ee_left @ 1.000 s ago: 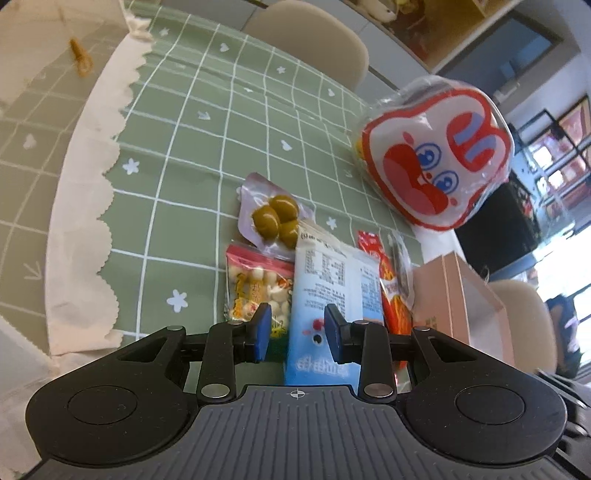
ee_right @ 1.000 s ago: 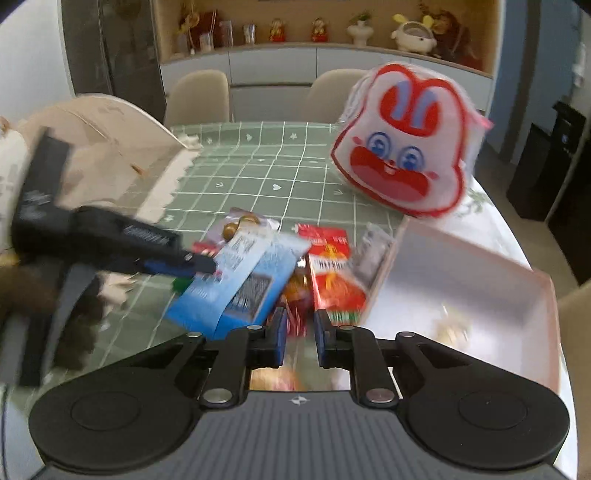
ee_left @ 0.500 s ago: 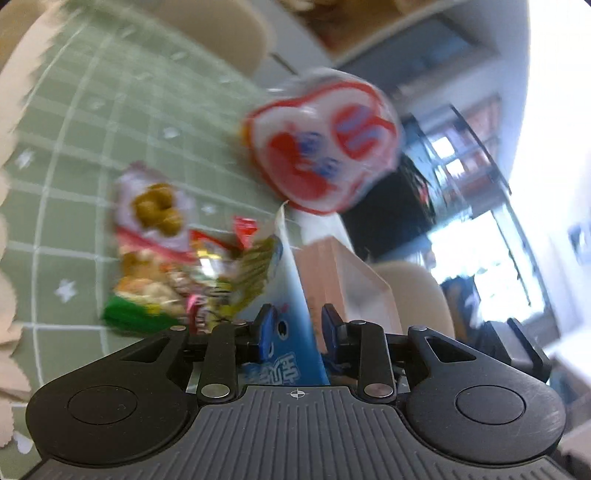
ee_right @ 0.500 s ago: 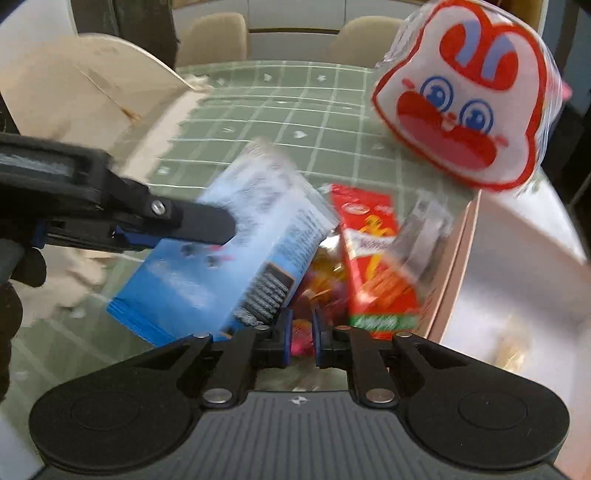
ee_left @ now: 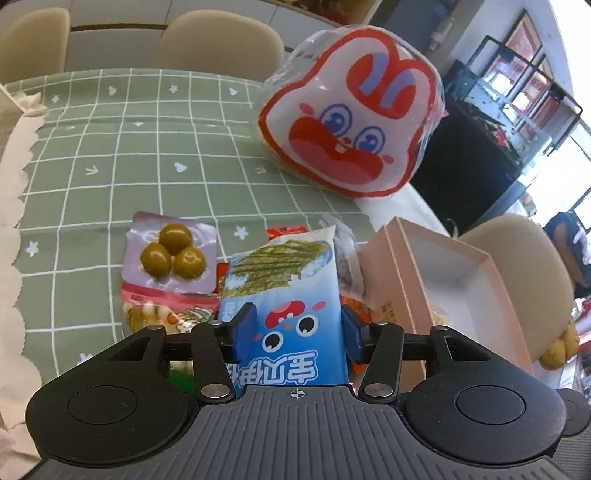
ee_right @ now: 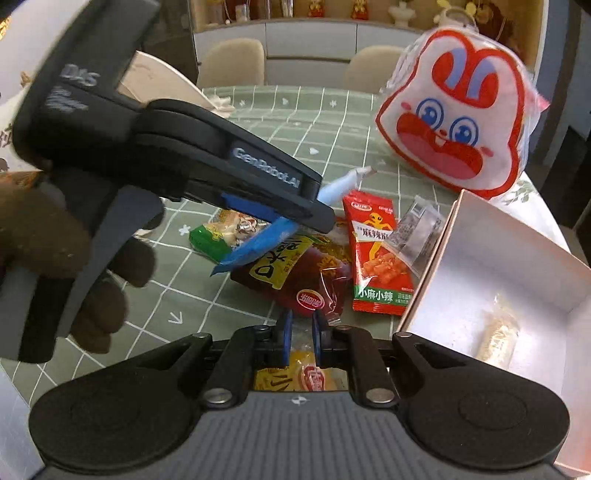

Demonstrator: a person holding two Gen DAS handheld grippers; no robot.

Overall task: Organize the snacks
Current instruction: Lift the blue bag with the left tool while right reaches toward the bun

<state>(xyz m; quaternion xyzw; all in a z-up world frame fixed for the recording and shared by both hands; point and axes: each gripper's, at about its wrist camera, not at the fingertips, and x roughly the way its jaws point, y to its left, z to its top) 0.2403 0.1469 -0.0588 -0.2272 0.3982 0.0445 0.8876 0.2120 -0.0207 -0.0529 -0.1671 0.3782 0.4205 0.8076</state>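
My left gripper [ee_left: 295,328] is opening, one blue snack packet [ee_left: 286,295] between its fingers. My right gripper [ee_right: 301,334] is nearly closed, holding nothing. Ahead lie two red packets, one pink box [ee_right: 517,280] to the right, and one rabbit bag [ee_right: 458,129] beyond on the bench [ee_left: 147,147].

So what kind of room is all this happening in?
Probably a home dining room: a table under a green checked tablecloth, beige padded chairs around it, and a wooden display shelf of figurines behind.

Two grippers [ee_left: 295,334] [ee_right: 301,339], one pink box [ee_left: 402,258], one rabbit bag [ee_left: 354,125], three chairs [ee_left: 218,44]
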